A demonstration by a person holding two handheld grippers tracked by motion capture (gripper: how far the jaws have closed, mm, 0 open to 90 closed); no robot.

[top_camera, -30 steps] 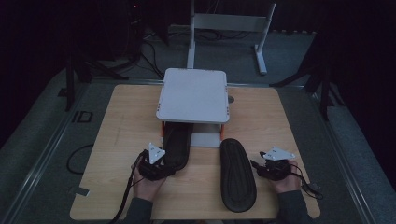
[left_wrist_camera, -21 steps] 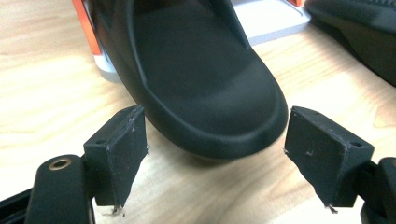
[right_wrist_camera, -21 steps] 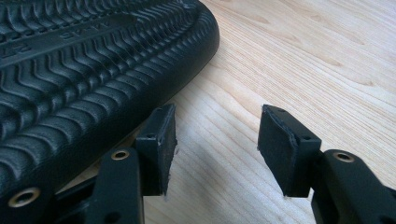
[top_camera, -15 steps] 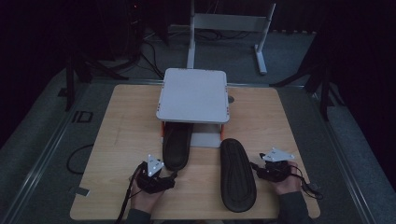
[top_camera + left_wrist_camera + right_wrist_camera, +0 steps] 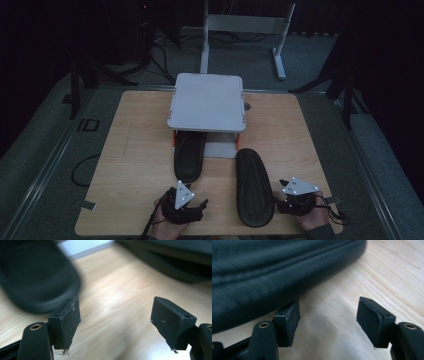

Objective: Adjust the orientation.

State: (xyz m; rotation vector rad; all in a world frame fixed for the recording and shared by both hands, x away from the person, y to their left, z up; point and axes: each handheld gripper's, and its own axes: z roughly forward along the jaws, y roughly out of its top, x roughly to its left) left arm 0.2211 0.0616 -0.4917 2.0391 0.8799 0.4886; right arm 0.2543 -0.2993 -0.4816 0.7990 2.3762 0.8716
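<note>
Two black slippers lie on the wooden table (image 5: 135,150). The left slipper (image 5: 189,156) has its toe under a white raised stand (image 5: 207,102); the right slipper (image 5: 255,187) lies free beside it. My left gripper (image 5: 196,203) hovers near the front edge, just behind the left slipper's heel (image 5: 32,277), open with bare wood between the pads (image 5: 67,320). My right gripper (image 5: 283,199) sits right of the right slipper (image 5: 274,272). Its jaws have just been opening and stand open, nothing between them.
The stand rests on orange legs (image 5: 174,138) at the table's middle back. Bare wood stretches to the left (image 5: 130,190) and right (image 5: 295,140) of the slippers. A metal frame (image 5: 245,22) and cables lie on the dark floor beyond the table.
Both grippers have drawn back toward the front edge. The left one has come away from the left slipper's heel. The slippers have not moved.
</note>
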